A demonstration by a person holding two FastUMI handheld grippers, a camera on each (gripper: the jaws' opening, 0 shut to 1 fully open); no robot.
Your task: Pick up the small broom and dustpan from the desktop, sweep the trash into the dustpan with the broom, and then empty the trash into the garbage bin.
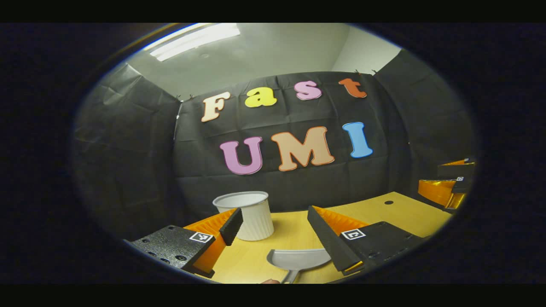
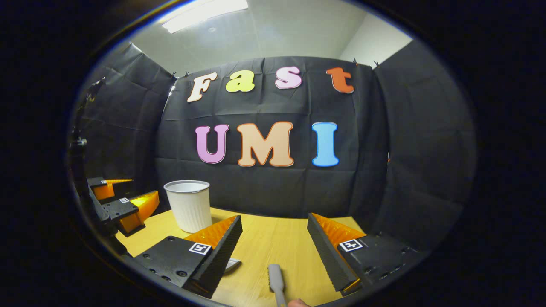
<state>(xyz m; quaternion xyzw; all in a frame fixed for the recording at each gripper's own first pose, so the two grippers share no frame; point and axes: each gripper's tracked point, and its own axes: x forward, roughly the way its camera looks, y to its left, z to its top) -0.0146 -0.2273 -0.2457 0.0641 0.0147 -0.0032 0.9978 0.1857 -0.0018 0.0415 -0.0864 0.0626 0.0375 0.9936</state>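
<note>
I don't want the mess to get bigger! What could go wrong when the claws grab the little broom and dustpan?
Possible slips, judged from this moment:
1. The grey plastic dustpan lies close to the white ribbed plastic bin, so the open left claw might bump the bin while reaching.
2. The slim grey broom handle lies flat on the yellow wooden desktop, so the open right claw could nudge it away rather than pinch it.

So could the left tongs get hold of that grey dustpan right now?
Probably yes. The left tongs stand open with the dustpan lying on the desktop just ahead between the fingers; nothing lies between. The white bin stands farther back.
</note>
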